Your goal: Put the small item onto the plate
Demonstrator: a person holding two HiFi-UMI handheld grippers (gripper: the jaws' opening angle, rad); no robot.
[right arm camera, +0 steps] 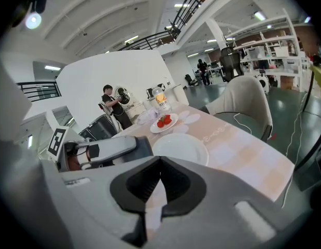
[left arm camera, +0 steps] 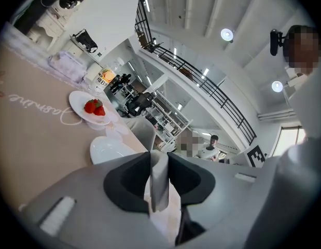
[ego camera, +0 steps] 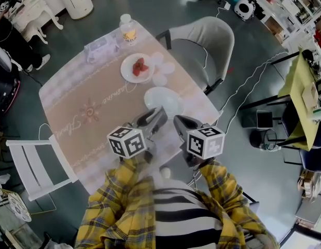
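You held a thin pale item [left arm camera: 160,191], likely the small item, upright and edge-on in your closed left claw [left arm camera: 159,160] over the worktop's [ego camera: 72,108] near edge. Your right claw [right arm camera: 159,162] was closed, empty. The plate [ego camera: 163,100] lay just ahead of the left claw, by the right edge.

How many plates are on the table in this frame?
2. One plate, holding strawberries, sits mid-table; the other plate, empty, lies nearer the camera. Beside them, small pale round things are too unclear to count.
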